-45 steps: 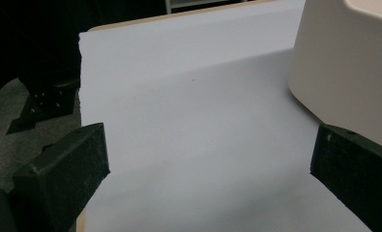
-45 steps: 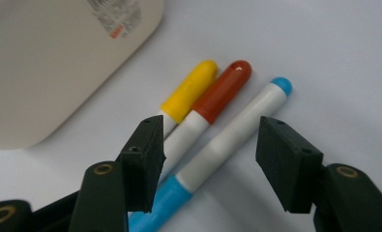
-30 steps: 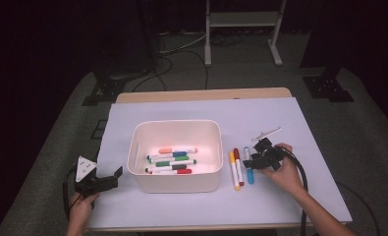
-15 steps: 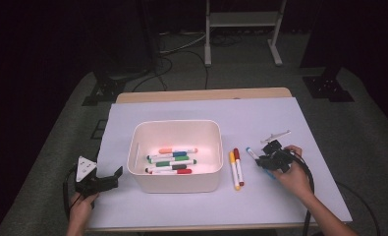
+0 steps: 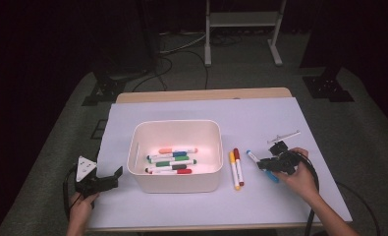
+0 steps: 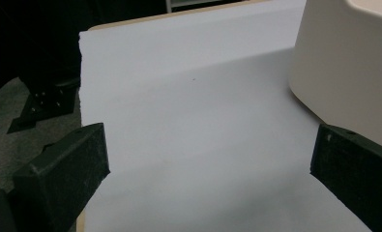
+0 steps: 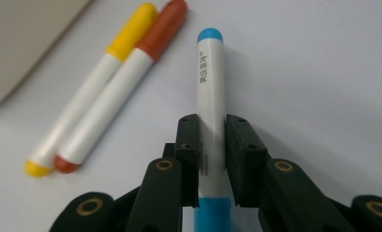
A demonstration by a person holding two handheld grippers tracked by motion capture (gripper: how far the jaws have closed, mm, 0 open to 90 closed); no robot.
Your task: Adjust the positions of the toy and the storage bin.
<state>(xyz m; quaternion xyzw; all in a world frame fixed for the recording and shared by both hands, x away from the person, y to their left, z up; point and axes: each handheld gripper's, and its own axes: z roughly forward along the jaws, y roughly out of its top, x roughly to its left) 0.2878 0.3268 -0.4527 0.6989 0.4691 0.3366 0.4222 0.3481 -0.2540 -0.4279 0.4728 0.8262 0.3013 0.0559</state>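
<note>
A blue-capped white marker lies just over the white table cover, and my right gripper is shut on its barrel. In the high view this blue marker pokes out to the left of the right gripper, right of the bin. A yellow marker and a red marker lie side by side between the bin and that gripper. The white bin holds several markers. At the table's front left my left gripper stands open with nothing between its jaws, beside the bin wall.
A thin metal rod lies on the cover just behind the right hand. The cover's left edge runs close to the left gripper. Dark floor, cables and a stand's legs lie beyond the table.
The right gripper's jaws closed on the blue marker, and the hand drifted a little to the right with it. The left gripper stayed where it was.
</note>
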